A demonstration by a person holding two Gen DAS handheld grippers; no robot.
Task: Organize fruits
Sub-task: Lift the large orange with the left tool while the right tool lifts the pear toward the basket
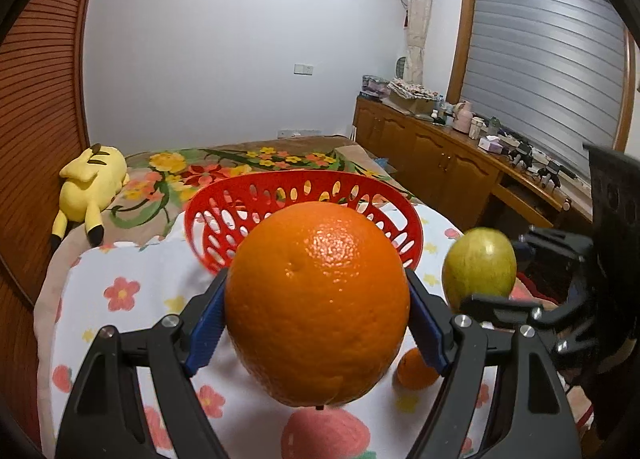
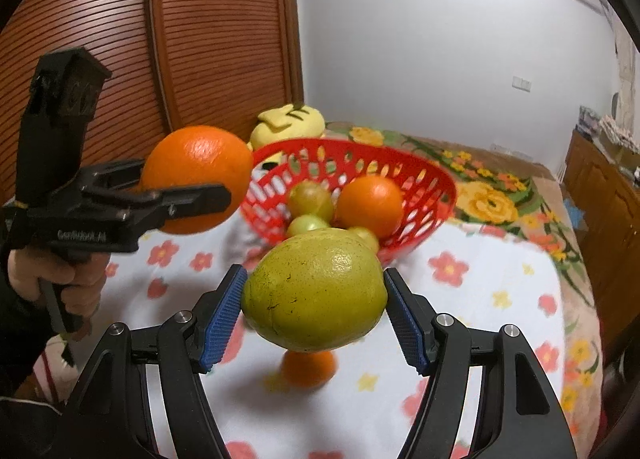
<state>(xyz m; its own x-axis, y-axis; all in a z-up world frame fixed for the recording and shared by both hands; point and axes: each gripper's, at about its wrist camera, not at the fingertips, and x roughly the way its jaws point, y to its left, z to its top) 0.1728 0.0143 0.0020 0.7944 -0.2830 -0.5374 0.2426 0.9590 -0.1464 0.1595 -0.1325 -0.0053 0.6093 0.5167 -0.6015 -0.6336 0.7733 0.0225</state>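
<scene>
The left tool [image 1: 316, 299] holds a big orange [image 1: 318, 299] clamped between its blue pads, lifted clear of the flowered bedspread [image 1: 132, 271]. The right tool [image 2: 314, 311] grips a yellow-green citrus fruit [image 2: 316, 295] the same way, its pads pressed on either side. Both fruits are in the air, so the step in hand looks like the carry toward the basket, with both pickups already done.

The red basket [image 2: 420, 171] sits just ahead of both tools, slightly beyond the held fruits. It already contains a smaller orange [image 2: 370, 201] and a few small green fruits [image 2: 310, 199]. One small orange [image 2: 308, 369] lies on the bedspread below the right tool, under the held citrus, not yet collected.

Next, each tool needs to travel forward over the near rim and lower before letting go. The two tools hang near one another, so releasing one after the other would likely avoid a knock. The big orange should be set down gently so it does not land hard on the fruit inside.
</scene>
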